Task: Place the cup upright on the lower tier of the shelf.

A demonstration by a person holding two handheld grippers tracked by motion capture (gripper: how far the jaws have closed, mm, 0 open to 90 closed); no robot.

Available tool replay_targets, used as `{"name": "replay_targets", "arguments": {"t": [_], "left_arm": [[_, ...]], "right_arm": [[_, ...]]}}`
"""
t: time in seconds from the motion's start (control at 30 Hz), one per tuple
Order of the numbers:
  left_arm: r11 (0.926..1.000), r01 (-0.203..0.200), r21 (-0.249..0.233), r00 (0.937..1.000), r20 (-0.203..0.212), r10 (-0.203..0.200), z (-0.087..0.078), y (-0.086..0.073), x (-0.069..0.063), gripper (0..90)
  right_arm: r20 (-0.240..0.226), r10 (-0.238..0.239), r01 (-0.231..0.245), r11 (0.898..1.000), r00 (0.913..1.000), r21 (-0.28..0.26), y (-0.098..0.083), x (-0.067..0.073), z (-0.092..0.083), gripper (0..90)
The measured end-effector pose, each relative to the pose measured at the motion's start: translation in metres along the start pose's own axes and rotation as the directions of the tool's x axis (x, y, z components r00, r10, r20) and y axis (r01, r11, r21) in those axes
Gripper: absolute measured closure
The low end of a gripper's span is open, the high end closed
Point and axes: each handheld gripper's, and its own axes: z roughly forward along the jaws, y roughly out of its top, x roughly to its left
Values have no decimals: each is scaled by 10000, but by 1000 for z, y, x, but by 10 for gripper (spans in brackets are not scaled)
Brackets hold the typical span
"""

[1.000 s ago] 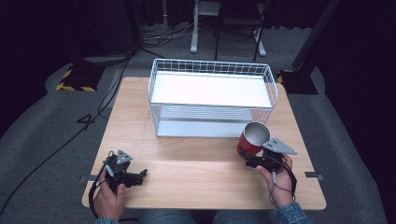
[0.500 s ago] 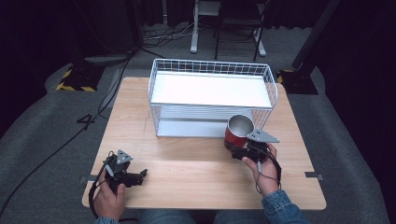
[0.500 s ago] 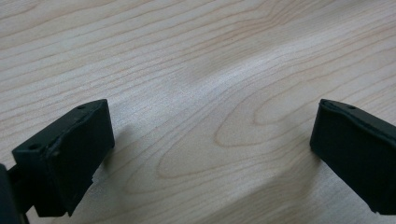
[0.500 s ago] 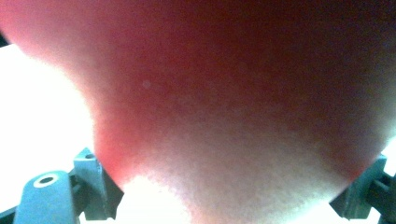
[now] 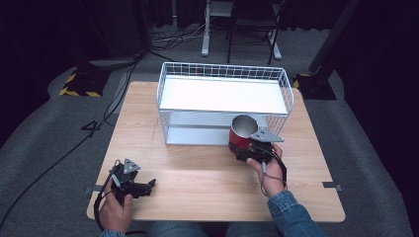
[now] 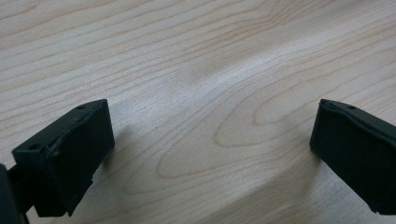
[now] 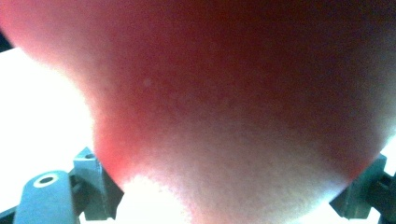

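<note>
A red metal cup (image 5: 241,133) with a shiny inside is held upright just before the right front of the white wire basket (image 5: 222,70). My right gripper (image 5: 241,145) is shut on the cup's lower side, and the cup's red wall (image 7: 233,102) presses close between its jaws in the right gripper view. I cannot tell whether the cup touches the table. At the table's front left my left gripper (image 5: 151,184) rests low over the wood. Its jaws stand wide apart with only bare wood between them, so the left gripper (image 6: 210,154) is open.
The wooden table (image 5: 197,182) carries the two-level basket at its far middle, with a white top shelf (image 5: 222,94). Dark floor, cables and chair legs lie beyond the far edge. A yellow-black striped block (image 5: 79,84) sits on the floor at far left.
The right gripper has carried the red cup leftward and closer to the basket's front. The left gripper has stayed put.
</note>
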Motion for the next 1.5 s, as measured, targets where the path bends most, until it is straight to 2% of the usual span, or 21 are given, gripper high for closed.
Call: {"name": "replay_targets", "arguments": {"t": [0.27, 0.53, 0.93, 1.13, 1.27, 1.5], "left_arm": [[10000, 4, 4, 10000, 2, -4, 0, 0, 0, 0], [10000, 21, -10, 10000, 4, -21, 0, 0, 0, 0], [10000, 22, -9, 10000, 3, -22, 0, 0, 0, 0], [10000, 23, -15, 10000, 6, -23, 0, 0, 0, 0], [10000, 4, 10, 10000, -4, -4, 0, 0, 0, 0], [10000, 3, 12, 10000, -12, -3, 0, 0, 0, 0]], "right_arm": [[8, -201, 201, 9998, 9998, 36, 8, 4, 20, 163], [23, 10, -10, 10000, 10000, -89, 16, 5, 38, 163], [181, -63, 65, 9999, 9998, -98, 21, 6, 63, 162], [234, 226, -222, 9996, 9995, -164, 18, 5, 75, 162], [385, 114, -107, 9998, 9992, -183, 20, 4, 82, 162], [351, 197, -192, 9997, 9992, -147, 23, 9, 95, 161]]}}
